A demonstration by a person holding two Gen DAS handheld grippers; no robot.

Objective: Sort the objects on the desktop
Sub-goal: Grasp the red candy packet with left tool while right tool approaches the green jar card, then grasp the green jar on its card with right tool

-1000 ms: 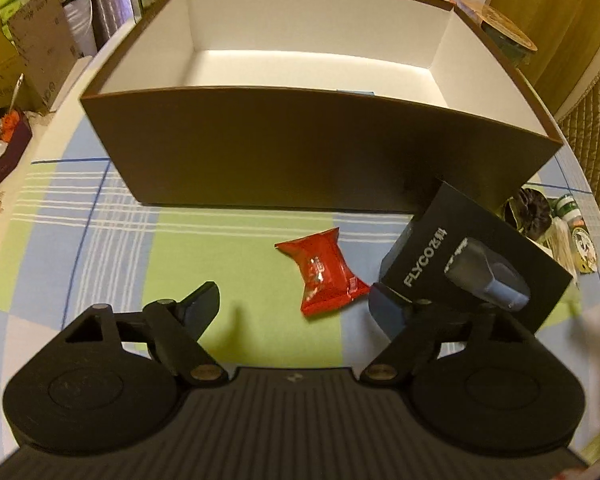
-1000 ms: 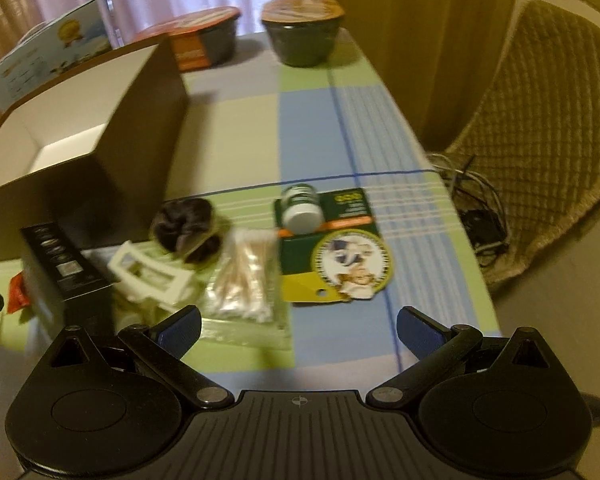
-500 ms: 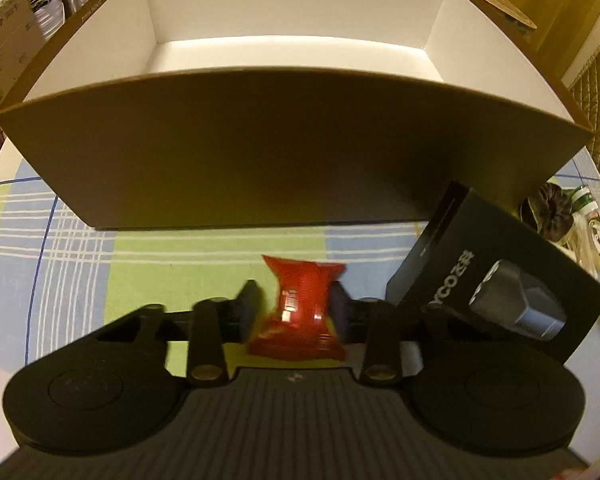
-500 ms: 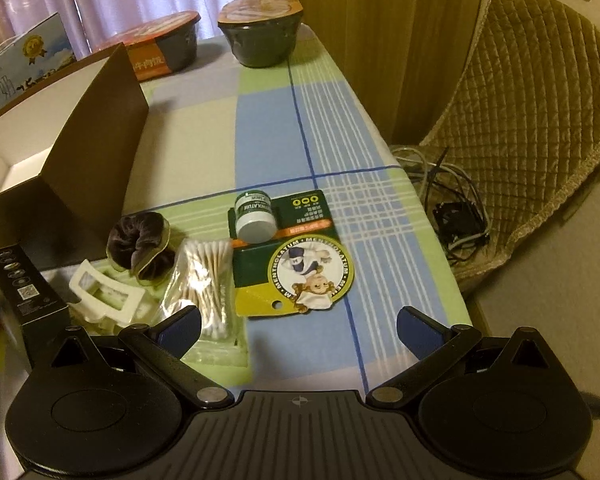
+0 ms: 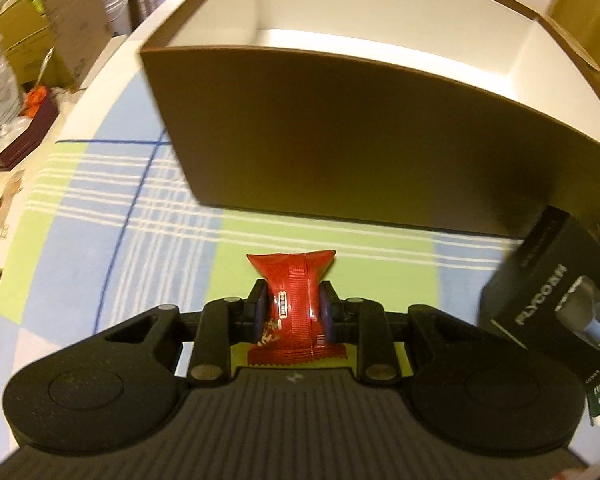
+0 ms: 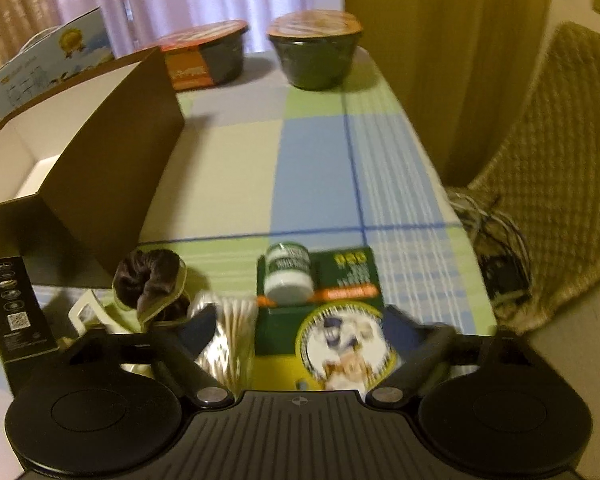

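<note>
Your left gripper pinches the crinkly red foil snack packet above the checked tablecloth. Lift it over the brown cardboard box's near wall. Your right gripper is closing around the green carded ointment jar near the tabletop's right edge.

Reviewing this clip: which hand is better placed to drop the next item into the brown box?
Left. The left gripper is shut on the red snack packet, with the brown box straight ahead. The right gripper is only closing around the green ointment card, not yet gripping.
</note>
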